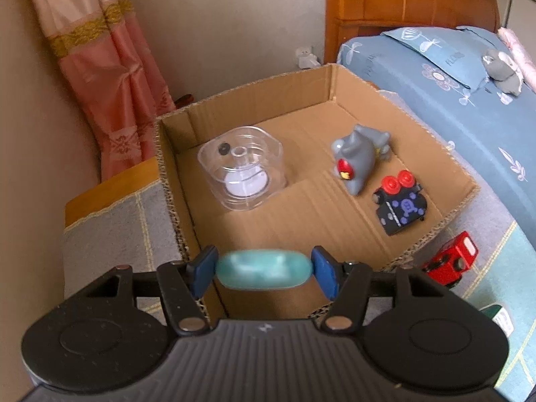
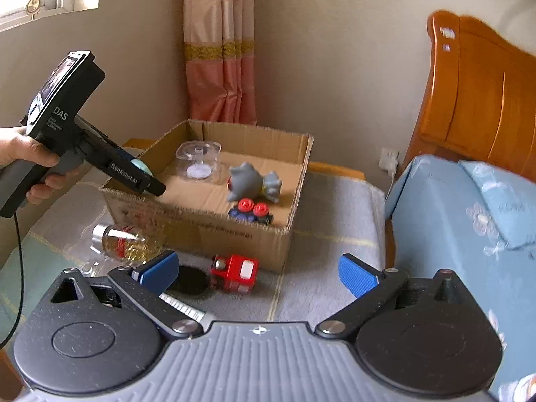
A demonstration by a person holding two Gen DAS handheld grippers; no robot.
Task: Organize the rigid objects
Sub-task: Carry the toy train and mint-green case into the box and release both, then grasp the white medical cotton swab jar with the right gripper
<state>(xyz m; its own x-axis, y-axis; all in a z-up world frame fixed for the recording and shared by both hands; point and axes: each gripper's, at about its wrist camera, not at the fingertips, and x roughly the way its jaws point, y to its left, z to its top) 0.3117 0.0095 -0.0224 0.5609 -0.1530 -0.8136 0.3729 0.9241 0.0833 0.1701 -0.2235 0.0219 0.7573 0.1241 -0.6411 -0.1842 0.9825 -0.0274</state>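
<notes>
My left gripper [image 1: 263, 261] is shut on a teal oval object [image 1: 264, 273], its blue pads [image 1: 204, 268] pressing on both ends, above the near edge of an open cardboard box [image 1: 335, 80]. In the box lie a clear plastic container [image 1: 243, 171], a grey animal toy [image 1: 360, 157] and a black toy with red knobs [image 1: 400, 204]. My right gripper [image 2: 258, 264] stands open and holds nothing. It hovers over the blanket, in front of the box [image 2: 207, 231]. A red toy truck [image 2: 236, 273] lies just beyond its fingers. A hand holds the left gripper [image 2: 147, 176] at the box's left corner.
A glass bottle [image 2: 125, 243] lies on its side left of the red truck, and a black round disc [image 2: 189, 281] sits beside the truck. A bed with blue bedding [image 2: 452, 217] and a wooden headboard [image 2: 475, 100] stands at the right. A pink curtain [image 2: 219, 67] hangs behind the box.
</notes>
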